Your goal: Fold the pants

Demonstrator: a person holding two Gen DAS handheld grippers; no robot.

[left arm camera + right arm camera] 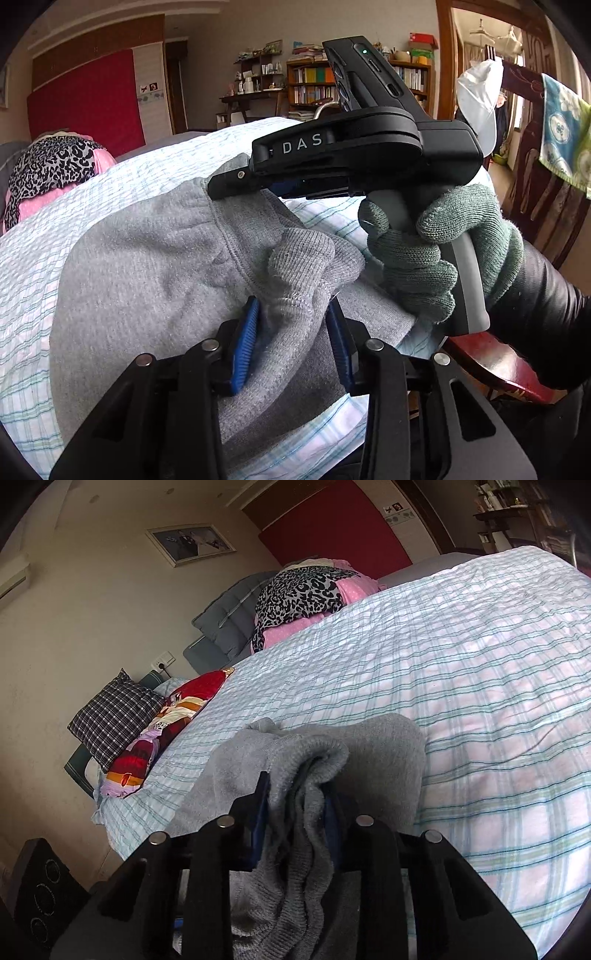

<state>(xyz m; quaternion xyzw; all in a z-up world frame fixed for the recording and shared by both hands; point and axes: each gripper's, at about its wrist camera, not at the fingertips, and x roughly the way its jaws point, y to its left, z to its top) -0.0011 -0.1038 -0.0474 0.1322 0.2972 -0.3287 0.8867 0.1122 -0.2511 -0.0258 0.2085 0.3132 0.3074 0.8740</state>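
On a bed with a pale plaid sheet (461, 672) lie the grey knit pants (147, 266). We see our left gripper (293, 336) pinching their ribbed hem, our right gripper (295, 805) clamped on bunched fabric.

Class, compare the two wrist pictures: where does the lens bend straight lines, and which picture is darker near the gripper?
Left wrist view: fisheye bows the door frame; daylight falls evenly on the grey pants. Right wrist view: the bedsheet stripes curve; the right gripper, shut on pants, sits in shadow. Both have dark corners.
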